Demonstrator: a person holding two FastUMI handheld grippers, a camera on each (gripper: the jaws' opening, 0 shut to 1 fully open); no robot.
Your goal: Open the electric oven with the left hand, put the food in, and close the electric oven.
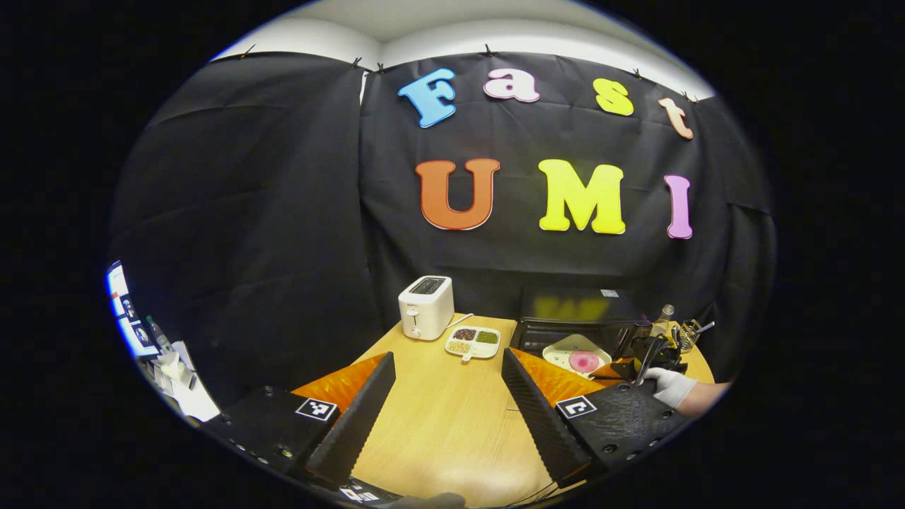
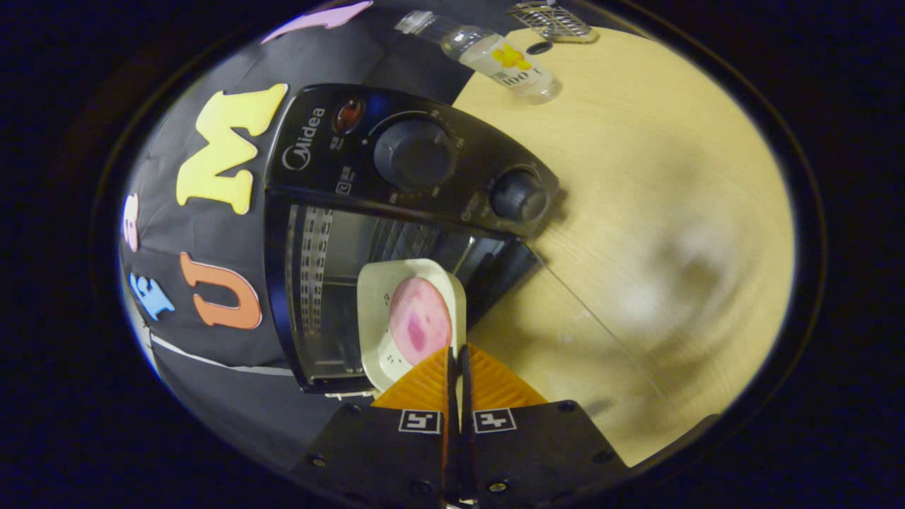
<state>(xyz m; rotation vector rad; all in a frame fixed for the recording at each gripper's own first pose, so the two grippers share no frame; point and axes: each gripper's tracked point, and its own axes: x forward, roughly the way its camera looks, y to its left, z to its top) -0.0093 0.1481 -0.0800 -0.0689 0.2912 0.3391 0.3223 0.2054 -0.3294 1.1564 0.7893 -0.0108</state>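
Observation:
The black electric oven (image 2: 339,162) stands at the table's back with its glass door (image 2: 601,332) dropped open and flat. My right gripper (image 2: 457,348) is shut on the rim of a cream plate (image 2: 385,290) carrying a round pink food (image 2: 419,318), held at the mouth of the oven cavity. In the left gripper view the oven (image 1: 576,304), the plate (image 1: 562,348), the food (image 1: 584,361) and the right gripper (image 1: 654,353) in a gloved hand (image 1: 672,385) sit at the right. My left gripper (image 1: 447,357) hangs open over the table, holding nothing.
A white toaster (image 1: 425,307) and a sectioned dish of beans (image 1: 473,341) stand mid-table on the wooden top (image 1: 438,417). A clear bottle (image 2: 495,60) and a wire rack (image 2: 551,20) sit beyond the oven. Screens (image 1: 124,311) glow far left.

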